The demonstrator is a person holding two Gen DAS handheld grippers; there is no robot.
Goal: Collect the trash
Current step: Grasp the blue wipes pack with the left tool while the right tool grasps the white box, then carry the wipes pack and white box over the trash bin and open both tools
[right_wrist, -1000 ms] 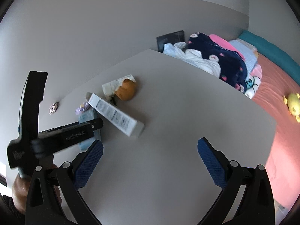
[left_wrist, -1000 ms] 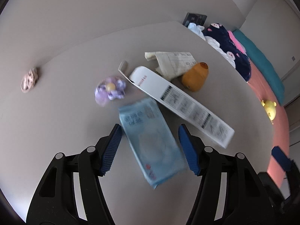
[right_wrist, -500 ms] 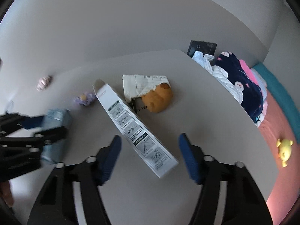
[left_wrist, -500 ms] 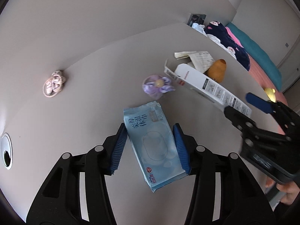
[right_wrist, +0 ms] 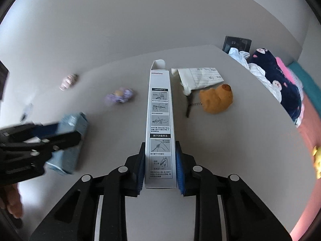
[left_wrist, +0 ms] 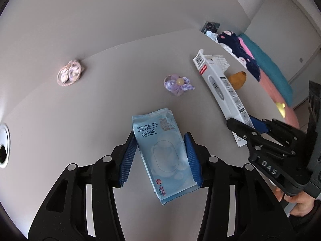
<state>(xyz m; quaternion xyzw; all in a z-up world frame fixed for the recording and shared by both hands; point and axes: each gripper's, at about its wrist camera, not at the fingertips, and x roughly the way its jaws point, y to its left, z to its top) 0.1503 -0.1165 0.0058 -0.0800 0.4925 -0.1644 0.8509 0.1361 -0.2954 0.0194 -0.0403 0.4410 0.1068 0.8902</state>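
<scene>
On the grey table, the left gripper straddles a pale blue pack of wet wipes that lies flat, its two blue pads pressed against the pack's long sides and the jaws about half closed. The right gripper is closing on the near end of a long white carton printed with instruction drawings; the pads seem to touch both sides of the carton, though its shadowed edges leave that not quite certain. The carton lies flat and its open flap points away toward the wall. Left of it sit a purple hair tie and, further off, a pinkish scrunchie. Right of the carton lie a folded lined paper and an orange plush toy, just beside each other.
</scene>
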